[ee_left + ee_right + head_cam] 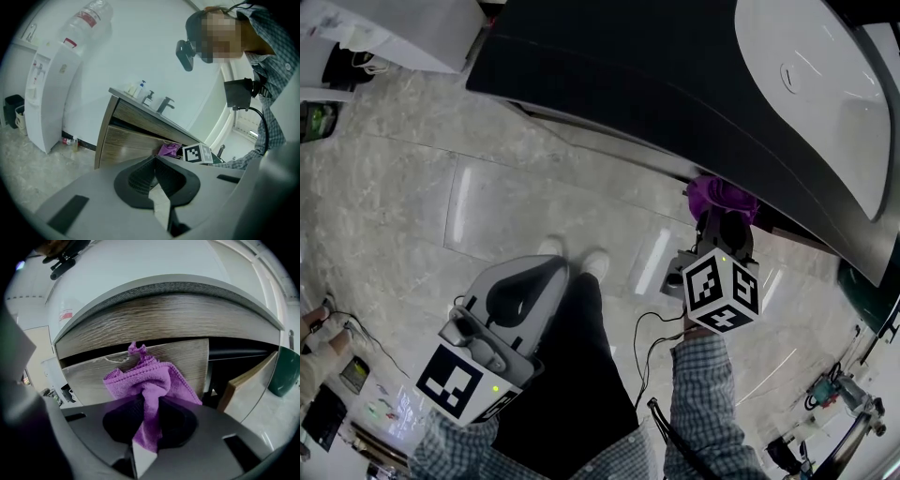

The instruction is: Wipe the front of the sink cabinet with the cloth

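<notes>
- Pinching is seen at the right gripper (149, 414): its jaws are clamped on a fold of the bunched purple microfibre cloth (143, 380).
- The cloth appears laid against the grey wood-grain sink cabinet front (183, 357), at twelve o'clock from the jaws.
- The left gripper (154, 176) is held well apart, jaws pressed together on nothing.
- Judged risk: only a narrow fold is gripped, so the cloth could be dragged free by friction.
</notes>
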Tool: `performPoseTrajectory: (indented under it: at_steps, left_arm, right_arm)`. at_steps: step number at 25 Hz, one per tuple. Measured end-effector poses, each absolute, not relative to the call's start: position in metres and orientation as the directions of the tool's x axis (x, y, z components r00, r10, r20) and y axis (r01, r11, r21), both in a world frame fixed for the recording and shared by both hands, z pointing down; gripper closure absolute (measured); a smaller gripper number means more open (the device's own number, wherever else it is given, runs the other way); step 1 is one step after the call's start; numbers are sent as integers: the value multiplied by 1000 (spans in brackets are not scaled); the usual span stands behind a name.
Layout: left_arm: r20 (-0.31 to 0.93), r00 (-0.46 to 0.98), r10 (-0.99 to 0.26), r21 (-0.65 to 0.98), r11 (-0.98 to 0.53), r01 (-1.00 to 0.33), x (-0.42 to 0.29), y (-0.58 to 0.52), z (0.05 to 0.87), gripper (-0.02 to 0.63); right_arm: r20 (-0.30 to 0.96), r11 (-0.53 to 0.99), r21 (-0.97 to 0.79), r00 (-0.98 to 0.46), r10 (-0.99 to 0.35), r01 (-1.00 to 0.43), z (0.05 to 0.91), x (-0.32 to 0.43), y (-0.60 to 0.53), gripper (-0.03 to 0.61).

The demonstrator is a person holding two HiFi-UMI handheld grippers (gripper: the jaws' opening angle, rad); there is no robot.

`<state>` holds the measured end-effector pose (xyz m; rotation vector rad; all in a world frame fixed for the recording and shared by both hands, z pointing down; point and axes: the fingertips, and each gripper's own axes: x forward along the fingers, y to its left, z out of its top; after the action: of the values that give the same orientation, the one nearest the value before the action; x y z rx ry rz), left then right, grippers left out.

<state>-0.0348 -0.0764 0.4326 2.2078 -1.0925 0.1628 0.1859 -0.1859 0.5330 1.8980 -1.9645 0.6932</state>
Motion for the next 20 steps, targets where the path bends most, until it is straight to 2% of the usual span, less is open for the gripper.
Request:
performPoseTrajectory:
  at_steps: [20]
  left_arm:
    - [389,518,-762,509,-291,-810,-111,-71,435,603]
  right_arm:
    - [578,204,-163,-261,-773,-965,553,63,-197,505]
